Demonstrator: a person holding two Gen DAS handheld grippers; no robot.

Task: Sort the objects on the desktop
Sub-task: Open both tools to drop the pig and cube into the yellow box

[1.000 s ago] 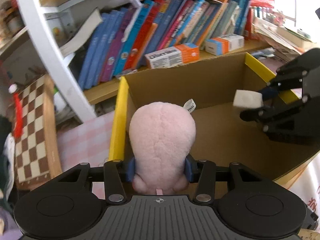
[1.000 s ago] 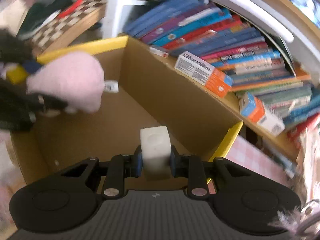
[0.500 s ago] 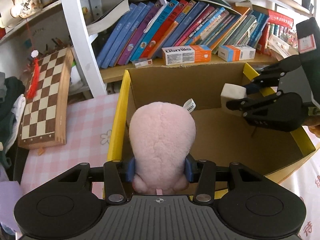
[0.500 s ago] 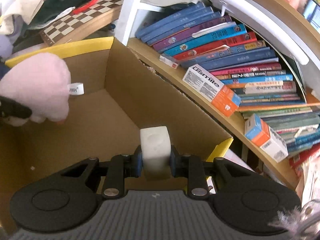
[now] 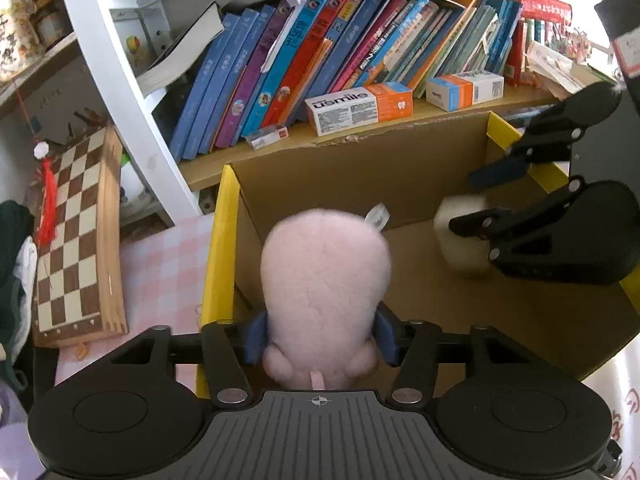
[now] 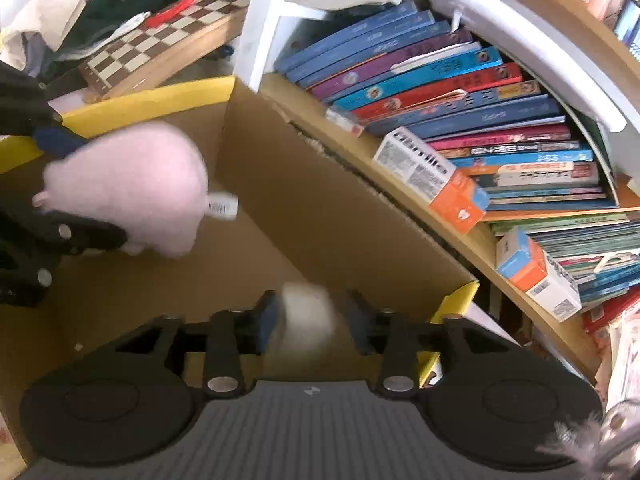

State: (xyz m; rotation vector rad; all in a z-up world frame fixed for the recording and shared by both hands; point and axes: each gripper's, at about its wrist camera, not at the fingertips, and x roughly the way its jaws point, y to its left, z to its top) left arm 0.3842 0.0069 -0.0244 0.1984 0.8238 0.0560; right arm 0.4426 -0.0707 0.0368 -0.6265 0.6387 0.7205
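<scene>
Left wrist view: the left gripper (image 5: 320,336) clamps the pink plush (image 5: 324,280) over the box (image 5: 360,168), books (image 5: 320,52) and a chessboard (image 5: 76,240) behind. The right gripper (image 5: 476,200) blocks the box's right side.

Right wrist view: its fingers (image 6: 266,320) now stand wide; the white block (image 6: 306,320), gripped half a second ago, is loose and blurred between them, above the box floor

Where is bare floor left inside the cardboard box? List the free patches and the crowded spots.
Free: the brown cardboard box floor between the pink plush toy and the white foam block, and along the back wall. Crowded: the right side, around the open right gripper; the left wall, where the left gripper clamps the plush.
</scene>
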